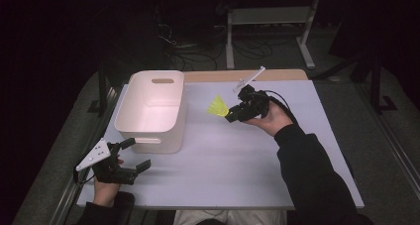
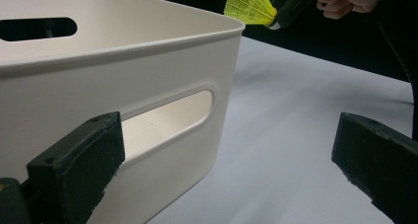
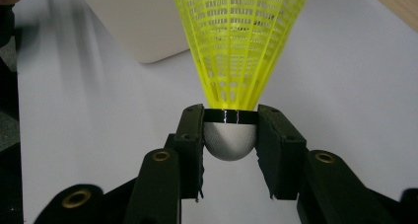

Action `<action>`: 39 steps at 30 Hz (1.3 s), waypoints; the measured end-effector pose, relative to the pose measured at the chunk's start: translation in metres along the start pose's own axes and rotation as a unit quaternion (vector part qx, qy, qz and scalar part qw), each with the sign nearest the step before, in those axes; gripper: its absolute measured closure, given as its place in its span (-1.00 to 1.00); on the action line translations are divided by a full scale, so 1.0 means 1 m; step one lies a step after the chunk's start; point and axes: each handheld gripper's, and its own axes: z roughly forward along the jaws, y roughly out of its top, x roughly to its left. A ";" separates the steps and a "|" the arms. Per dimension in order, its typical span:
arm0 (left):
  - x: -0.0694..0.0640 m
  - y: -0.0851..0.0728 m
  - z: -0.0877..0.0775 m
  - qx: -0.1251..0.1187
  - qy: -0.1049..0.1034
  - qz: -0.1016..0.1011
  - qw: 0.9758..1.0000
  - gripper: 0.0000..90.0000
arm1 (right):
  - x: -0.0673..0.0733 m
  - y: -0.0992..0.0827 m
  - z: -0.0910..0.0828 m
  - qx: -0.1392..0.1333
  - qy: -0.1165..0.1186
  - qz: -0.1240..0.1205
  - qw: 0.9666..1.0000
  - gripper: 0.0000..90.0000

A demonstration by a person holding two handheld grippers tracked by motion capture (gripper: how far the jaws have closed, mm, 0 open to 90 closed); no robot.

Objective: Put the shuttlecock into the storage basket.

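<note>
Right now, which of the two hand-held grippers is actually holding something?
The right hand-held gripper: its jaws clamp the white cork of a yellow shuttlecock. The left hand-held gripper stands open beside the white bin.

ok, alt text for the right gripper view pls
The right gripper clamps a yellow shuttlecock by its white rounded cork, one black jaw on each side, with the mesh skirt fanning up and away. Behind it lie a white table and a corner of a white bin.
</note>
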 end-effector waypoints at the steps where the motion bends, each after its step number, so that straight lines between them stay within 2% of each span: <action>1: 0.000 0.000 0.000 0.000 0.000 0.000 1.000 -1.00 | 0.000 0.001 -0.001 -0.001 -0.001 -0.002 1.000 0.41; 13: 0.000 0.000 0.000 -0.001 0.001 -0.001 1.000 -1.00 | 0.005 0.012 -0.013 -0.005 -0.005 -0.008 1.000 0.41; 39: 0.000 0.000 0.000 -0.001 0.001 0.000 1.000 -1.00 | 0.013 0.040 -0.024 -0.008 -0.005 -0.028 1.000 0.41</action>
